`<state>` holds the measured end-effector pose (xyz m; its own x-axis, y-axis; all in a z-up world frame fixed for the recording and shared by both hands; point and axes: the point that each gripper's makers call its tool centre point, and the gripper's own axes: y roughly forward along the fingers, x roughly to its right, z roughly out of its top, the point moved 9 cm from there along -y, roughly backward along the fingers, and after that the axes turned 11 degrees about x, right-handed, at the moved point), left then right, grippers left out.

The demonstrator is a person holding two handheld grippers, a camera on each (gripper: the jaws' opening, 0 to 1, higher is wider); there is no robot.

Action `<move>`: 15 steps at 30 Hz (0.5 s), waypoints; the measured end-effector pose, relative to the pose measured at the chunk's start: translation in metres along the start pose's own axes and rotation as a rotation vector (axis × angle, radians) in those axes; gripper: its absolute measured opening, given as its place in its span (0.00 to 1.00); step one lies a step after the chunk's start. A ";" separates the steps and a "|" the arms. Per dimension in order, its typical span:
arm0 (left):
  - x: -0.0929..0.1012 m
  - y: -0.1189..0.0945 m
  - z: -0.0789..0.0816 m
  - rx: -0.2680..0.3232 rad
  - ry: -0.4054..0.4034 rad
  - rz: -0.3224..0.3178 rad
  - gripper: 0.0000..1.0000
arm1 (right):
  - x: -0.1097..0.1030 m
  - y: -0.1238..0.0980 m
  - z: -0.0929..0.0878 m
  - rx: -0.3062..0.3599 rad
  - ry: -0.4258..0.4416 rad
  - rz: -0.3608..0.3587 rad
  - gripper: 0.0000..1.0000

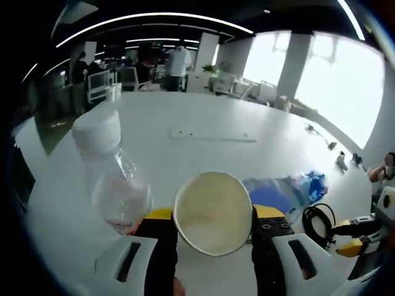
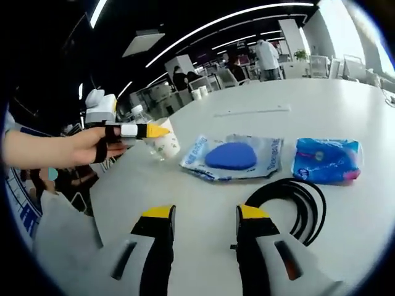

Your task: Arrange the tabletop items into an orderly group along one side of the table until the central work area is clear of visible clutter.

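Note:
A white paper cup [image 1: 213, 213] sits tilted between the jaws of my left gripper [image 1: 213, 237], which is shut on it, its mouth facing the camera. Just to its left stands a clear plastic bottle [image 1: 114, 179] with a white cap. In the right gripper view, the left gripper [image 2: 151, 131] holds the cup [image 2: 166, 145] at the table's left side, with the bottle [image 2: 141, 115] behind it. My right gripper [image 2: 203, 216] is open over bare table. Beyond it lie a clear bag with a blue object [image 2: 234, 157], a blue packet [image 2: 327, 160] and a black cable coil [image 2: 290, 200].
The white table [image 1: 247, 111] carries a long flat strip [image 1: 213, 134] near its middle and small items [image 1: 339, 160] at its right edge. Office chairs and people stand past the far end. A person's hand [image 2: 80, 148] holds the left gripper.

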<state>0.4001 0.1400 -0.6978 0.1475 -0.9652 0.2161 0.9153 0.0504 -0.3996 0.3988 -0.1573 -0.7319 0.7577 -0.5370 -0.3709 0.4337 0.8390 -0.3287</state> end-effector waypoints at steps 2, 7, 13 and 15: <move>-0.002 0.002 0.000 -0.001 -0.008 0.010 0.43 | 0.001 -0.003 -0.002 -0.003 0.001 0.000 0.36; -0.002 0.008 -0.002 -0.005 -0.023 0.016 0.43 | 0.005 -0.012 -0.007 -0.008 0.016 -0.016 0.36; -0.002 0.014 -0.005 -0.015 -0.030 0.028 0.43 | 0.011 -0.022 -0.012 -0.009 0.038 -0.043 0.36; -0.003 0.017 -0.007 -0.024 -0.037 0.031 0.44 | 0.013 -0.024 -0.013 -0.013 0.041 -0.050 0.36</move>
<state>0.4123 0.1414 -0.7117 0.1902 -0.9529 0.2361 0.9009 0.0738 -0.4278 0.3915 -0.1857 -0.7402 0.7143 -0.5820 -0.3887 0.4642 0.8096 -0.3591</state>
